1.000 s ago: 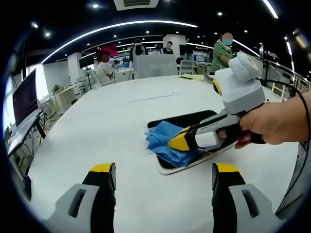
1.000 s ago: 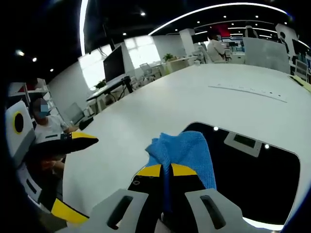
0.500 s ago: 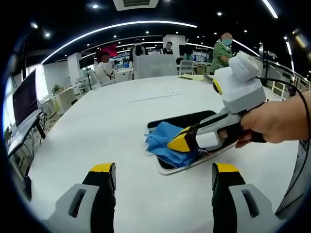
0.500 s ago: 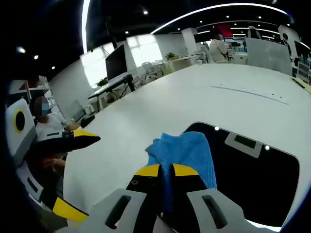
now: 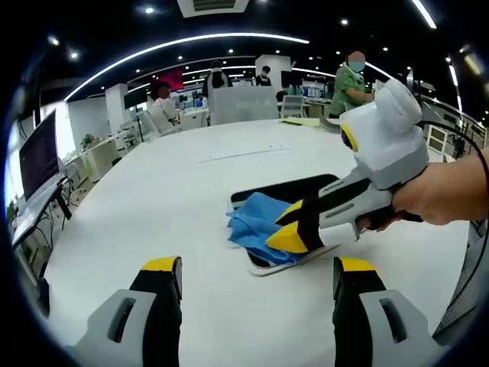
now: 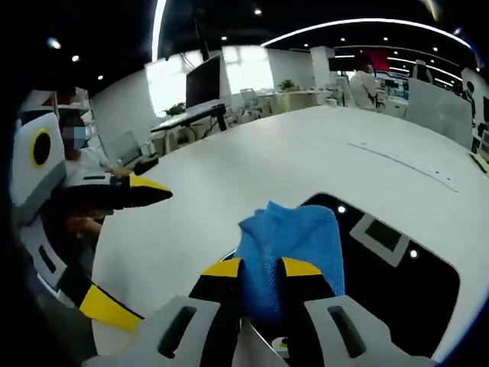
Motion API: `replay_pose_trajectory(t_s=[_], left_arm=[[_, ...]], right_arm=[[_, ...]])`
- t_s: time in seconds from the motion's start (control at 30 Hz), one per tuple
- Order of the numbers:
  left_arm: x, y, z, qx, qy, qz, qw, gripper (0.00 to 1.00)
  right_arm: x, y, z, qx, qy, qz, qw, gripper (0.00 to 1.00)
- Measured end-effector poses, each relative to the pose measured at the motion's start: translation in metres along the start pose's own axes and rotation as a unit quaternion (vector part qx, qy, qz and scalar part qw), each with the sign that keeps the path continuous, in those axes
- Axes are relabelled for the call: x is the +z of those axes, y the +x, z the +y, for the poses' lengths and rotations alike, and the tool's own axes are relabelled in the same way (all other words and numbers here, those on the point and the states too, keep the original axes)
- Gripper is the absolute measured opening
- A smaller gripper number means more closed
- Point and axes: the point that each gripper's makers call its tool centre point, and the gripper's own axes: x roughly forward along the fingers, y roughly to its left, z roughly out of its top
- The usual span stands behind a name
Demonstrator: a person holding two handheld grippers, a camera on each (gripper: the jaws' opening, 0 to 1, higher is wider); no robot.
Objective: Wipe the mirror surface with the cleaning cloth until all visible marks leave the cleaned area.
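The mirror was laid flat on the white table, a dark rectangular pane with a pale rim, its glass reflecting ceiling lights. In the right gripper view the mirror was seen stretching ahead and to the right of the jaws, with small light spots and a pale panel mirrored in it. The blue cleaning cloth was bunched over the mirror's near-left corner, part of it overhanging the rim onto the table.

The right gripper was clamped on the cleaning cloth, the fabric pinched between its yellow-tipped jaws. In the left gripper view the right gripper was seen held by a hand and pressed against the cloth at the mirror's corner. The left gripper was held over bare table just short of the mirror, its jaws spread wide with nothing between them.

No container was seen, and no writing could be read. Broad bare tabletop was left on every side of the mirror, most of it to the left and beyond the far edge.
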Motion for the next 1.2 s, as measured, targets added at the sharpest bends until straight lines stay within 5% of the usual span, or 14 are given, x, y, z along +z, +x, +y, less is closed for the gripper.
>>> replay_pose_trajectory(t_s=[0.13,0.4,1.2], left_arm=[[0.0,0.002,0.0,-0.001,0.001,0.0,1.0,0.81],[-0.001,-0.002,-0.003,-0.002,0.003,0.002,1.0,0.81],[0.001,-0.008,-0.005,-0.001,0.004,0.002,1.0,0.81]], right_arm=[[-0.002,0.001,-0.002,-0.009,-0.021,0.001,0.9997,0.11],[-0.003,0.003,-0.006,-0.009,0.003,-0.006,0.9999,0.02],[0.011,-0.012,-0.006,-0.02,0.072,-0.054,0.9957,0.01]])
